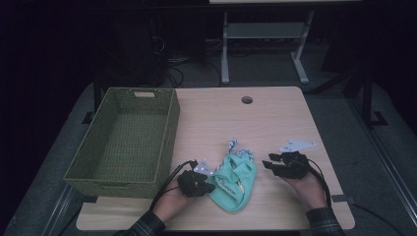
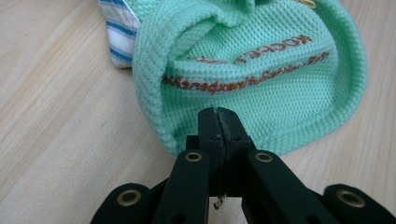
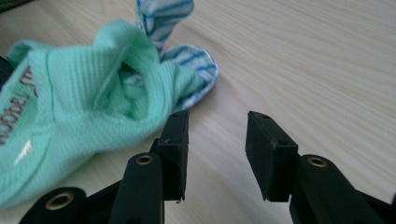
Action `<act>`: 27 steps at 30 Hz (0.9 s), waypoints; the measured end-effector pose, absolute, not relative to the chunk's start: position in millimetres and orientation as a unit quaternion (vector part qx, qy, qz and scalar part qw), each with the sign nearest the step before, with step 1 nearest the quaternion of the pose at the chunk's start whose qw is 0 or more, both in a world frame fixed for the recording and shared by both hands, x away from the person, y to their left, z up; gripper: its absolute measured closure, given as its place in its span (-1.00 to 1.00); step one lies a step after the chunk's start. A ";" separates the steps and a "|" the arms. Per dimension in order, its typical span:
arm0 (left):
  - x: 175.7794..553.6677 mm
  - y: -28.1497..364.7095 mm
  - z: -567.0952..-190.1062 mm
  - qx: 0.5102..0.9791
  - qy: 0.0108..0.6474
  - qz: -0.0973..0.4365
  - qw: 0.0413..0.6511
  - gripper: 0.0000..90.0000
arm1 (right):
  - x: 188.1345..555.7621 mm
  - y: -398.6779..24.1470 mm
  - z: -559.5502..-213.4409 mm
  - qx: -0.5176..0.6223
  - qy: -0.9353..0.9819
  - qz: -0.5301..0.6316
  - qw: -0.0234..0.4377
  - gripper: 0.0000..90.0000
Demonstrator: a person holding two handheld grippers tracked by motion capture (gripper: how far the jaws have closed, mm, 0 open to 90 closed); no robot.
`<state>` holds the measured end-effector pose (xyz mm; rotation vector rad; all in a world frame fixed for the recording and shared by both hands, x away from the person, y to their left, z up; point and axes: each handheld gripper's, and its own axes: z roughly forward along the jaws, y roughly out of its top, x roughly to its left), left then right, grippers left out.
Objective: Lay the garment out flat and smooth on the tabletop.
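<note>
On the near half of the bench [image 1: 275, 113], a mint-green knit garment [image 1: 235, 182] lies crumpled, with a blue-and-white striped cloth [image 1: 234, 145] sticking out from its far end. The left gripper [image 1: 204, 178] sits at the garment's left edge; in the left gripper view its fingers [image 2: 208, 126] are clenched tight together right at the green hem [image 2: 261, 140], pads pressed flat, and whether a sliver of fabric is pinched between them I cannot tell. Brown stitched lettering [image 2: 243, 77] runs across the garment just beyond the fingertips.

The right gripper [image 1: 271, 164] hangs to the right of the garment, apart from it. Its fingers [image 3: 175, 140] are parted with bare bench showing in the gap, nothing grasped; the left pad stands just beside the green fabric [image 3: 93, 102] and the striped cloth [image 3: 191, 70].

A green woven basket [image 1: 125, 140] stands along the left side of the bench, close to the left hand [image 1: 169, 201]. A round cable hole [image 1: 247, 100] lies at the far edge, well apart from everything. A grey three-cornered plate [image 1: 297, 145] shows above the right gripper. Dark floor, cables and a white desk frame [image 1: 265, 44] lie beyond the bench. Nothing sits between the grippers and the garment.
</note>
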<state>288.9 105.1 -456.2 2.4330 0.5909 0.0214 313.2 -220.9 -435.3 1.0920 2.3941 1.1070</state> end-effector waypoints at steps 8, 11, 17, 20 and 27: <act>289.0 104.7 -455.7 0.924 0.223 0.010 0.311 0.98 | 333.8 -203.7 -431.7 0.364 0.837 0.390 0.123 0.48; 289.2 104.7 -455.7 0.924 0.224 0.007 0.311 0.98 | 341.5 -198.8 -430.9 0.361 0.839 0.392 0.114 0.55; 288.8 104.5 -455.6 0.924 0.225 0.009 0.310 0.98 | 359.1 -188.3 -432.3 0.355 0.840 0.399 0.090 0.59; 289.2 104.8 -455.9 0.923 0.225 0.007 0.312 0.98 | 363.8 -181.7 -434.0 0.352 0.842 0.399 0.089 0.59; 289.0 104.7 -455.8 0.923 0.225 0.007 0.312 0.98 | 366.7 -172.9 -446.7 0.347 0.853 0.383 0.076 0.57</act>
